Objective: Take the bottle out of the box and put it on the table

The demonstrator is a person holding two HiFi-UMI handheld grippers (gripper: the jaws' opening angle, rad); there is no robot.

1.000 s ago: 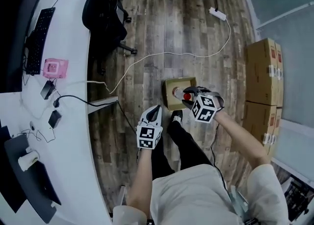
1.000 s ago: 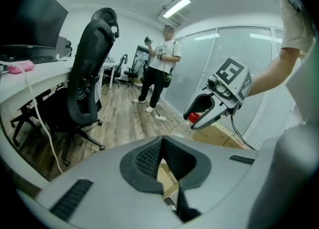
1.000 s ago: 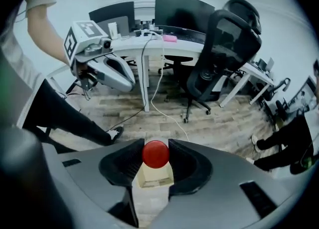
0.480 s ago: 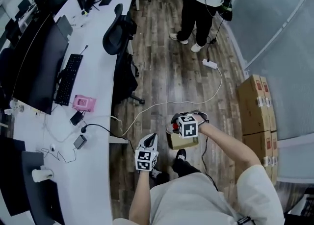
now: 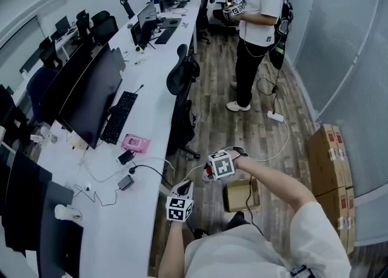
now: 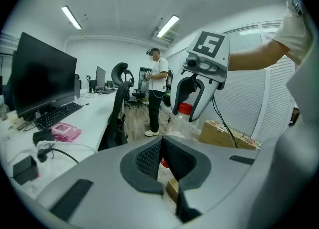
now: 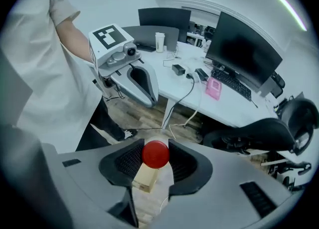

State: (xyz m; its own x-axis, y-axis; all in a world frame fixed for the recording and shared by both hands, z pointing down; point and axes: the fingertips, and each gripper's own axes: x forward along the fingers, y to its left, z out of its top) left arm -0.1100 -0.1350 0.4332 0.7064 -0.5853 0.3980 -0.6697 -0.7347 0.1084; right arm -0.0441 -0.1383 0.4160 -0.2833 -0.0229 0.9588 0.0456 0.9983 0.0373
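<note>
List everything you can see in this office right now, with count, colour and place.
bottle: one, clear with red cap, between the jaws of the right gripper
cardboard box: one, brown, open, on the floor near the wearer's feet
stacked cartons: at least two, brown, by the right wall
desk: one, white, on the left
monitors: several, black, on the desk
keyboard: one, black, before a monitor
small item: one, pink, beside the keyboard
paper cup: one, white, desk's near end
office chair: nearest one, black, at the desk
power strip: one, white, on the floor
other person: one, white shirt, standing in the aisle
left gripper: grey, shut, empty
right gripper: grey, shut on the bottle
</note>
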